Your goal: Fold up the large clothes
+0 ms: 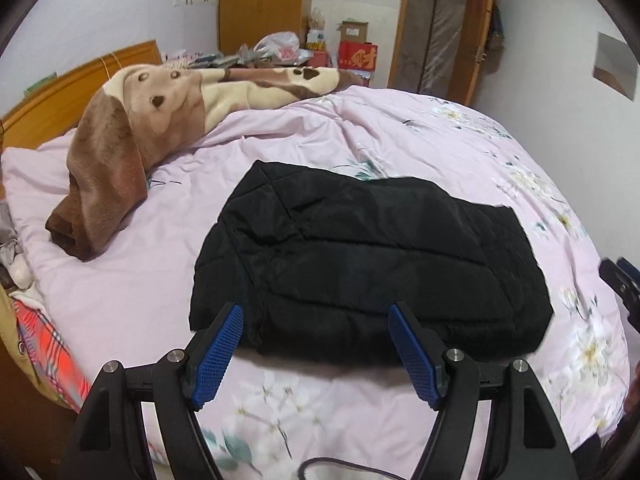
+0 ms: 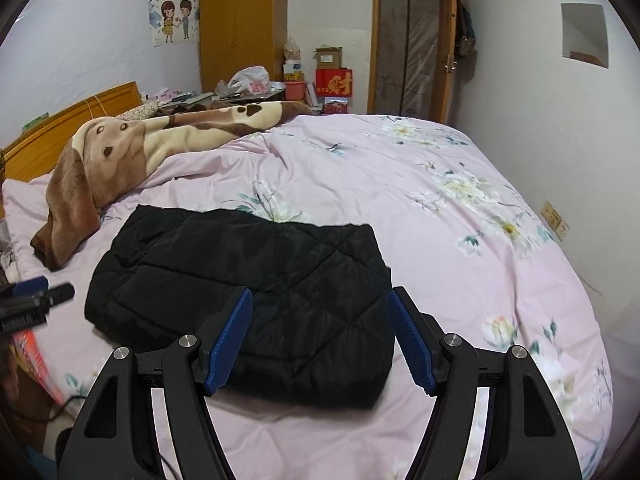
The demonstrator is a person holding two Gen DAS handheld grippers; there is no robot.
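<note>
A brown-and-cream dog-print fleece blanket (image 2: pixel 120 152) lies bunched at the left, on a pink floral duvet (image 2: pixel 440 208). Upper centre stands an orange wooden wardrobe (image 2: pixel 244 24); right of it, a red box (image 2: pixel 334 82) and a wooden door (image 2: pixel 412 44). A cartoon-couple poster (image 2: pixel 174 20) hangs upper left.

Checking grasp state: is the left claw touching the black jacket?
Cannot tell. In the left wrist view the left claw is open, its tips overlapping the black jacket edge, but neither view shows contact or a gap plainly.
</note>
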